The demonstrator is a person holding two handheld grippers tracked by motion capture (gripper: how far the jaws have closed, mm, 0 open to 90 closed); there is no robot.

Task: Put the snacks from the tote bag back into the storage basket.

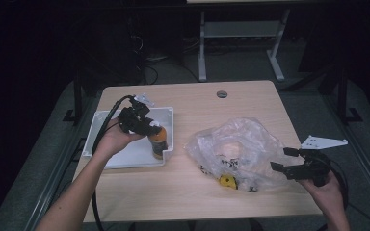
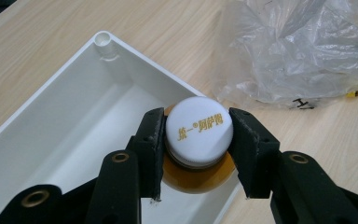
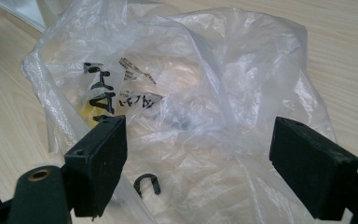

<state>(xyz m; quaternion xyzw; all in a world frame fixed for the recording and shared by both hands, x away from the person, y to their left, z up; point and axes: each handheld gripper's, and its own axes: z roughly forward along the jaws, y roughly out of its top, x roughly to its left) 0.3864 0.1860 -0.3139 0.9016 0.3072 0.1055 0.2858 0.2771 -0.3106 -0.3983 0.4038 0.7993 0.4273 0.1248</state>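
Bottle (image 2: 198, 140) is standing in the white tray (image 2: 65, 126), the left hand-held gripper (image 2: 197, 154) clamping its cap; the right hand-held gripper (image 3: 198, 163) is gaping apart before the plastic bag (image 3: 182, 79).

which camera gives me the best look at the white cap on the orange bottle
The left gripper view: the white cap fills its centre, seen from above with its gold lettering readable, between the left gripper jaws. In the high view the cap is a small pale spot atop the bottle, partly covered by the gripper.

White-capped amber bottle (image 2: 198, 140), white tray (image 2: 74, 121)
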